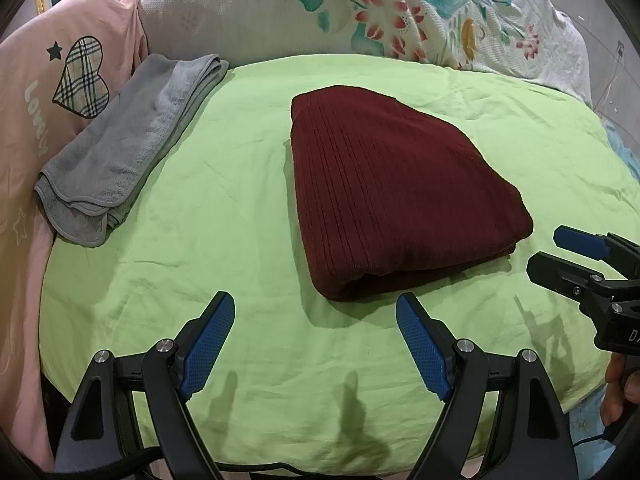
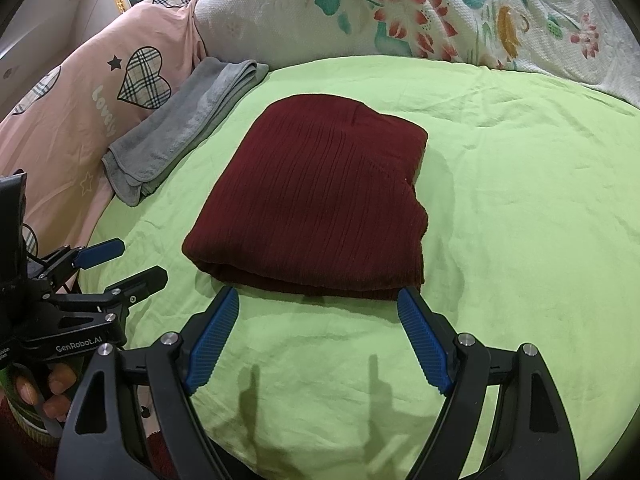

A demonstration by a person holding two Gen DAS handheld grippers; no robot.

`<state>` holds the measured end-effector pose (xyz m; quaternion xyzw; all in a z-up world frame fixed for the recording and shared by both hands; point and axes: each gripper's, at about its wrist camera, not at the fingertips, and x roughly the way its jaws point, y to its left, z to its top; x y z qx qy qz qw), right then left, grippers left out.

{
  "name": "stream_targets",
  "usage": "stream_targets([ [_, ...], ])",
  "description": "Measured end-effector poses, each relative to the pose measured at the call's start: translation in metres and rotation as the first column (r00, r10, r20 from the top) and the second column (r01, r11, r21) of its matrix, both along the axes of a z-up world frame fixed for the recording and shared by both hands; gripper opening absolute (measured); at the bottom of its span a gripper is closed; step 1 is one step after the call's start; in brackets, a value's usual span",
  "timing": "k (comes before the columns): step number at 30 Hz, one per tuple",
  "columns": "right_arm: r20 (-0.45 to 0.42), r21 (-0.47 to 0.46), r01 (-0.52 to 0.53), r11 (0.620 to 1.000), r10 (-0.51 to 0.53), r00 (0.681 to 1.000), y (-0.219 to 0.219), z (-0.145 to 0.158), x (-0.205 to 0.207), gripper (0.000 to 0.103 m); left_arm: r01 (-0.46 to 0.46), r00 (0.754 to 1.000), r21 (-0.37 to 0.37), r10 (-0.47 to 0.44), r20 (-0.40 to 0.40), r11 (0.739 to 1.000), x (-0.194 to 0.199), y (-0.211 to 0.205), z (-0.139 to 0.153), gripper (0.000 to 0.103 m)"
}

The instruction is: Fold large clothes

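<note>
Sweater point(image 2: 316, 196) lies folded at my twelve o'clock; towel point(image 2: 180, 132) at ten; both my grippers, left point(image 1: 316, 316) and right point(image 2: 318, 308), spread, empty.

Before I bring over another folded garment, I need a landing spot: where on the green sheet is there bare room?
The widest bare stretch of light green sheet lies right of the folded dark red ribbed knit, up to the floral white quilt. A narrower strip separates the knit from the folded grey towel. The near edge is crowded by the open left gripper and right gripper.

Black tongs point(image 2: 318, 308) with blue ribbed pads point(image 2: 212, 342), silver screws, white "GenRobot.AI" lettering.
</note>
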<state>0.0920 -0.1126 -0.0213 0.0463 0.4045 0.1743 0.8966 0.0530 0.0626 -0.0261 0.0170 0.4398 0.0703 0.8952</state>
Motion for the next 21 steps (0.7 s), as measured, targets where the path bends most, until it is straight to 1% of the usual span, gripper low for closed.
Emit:
stream_targets([
  [21,0.001,-0.001,-0.001,1.0,0.001,1.0,-0.0006,0.0018,0.0013,0.082,0.004,1.0,0.003,-0.004,0.003,1.0,0.0056,-0.0012,0.0027,0.083],
])
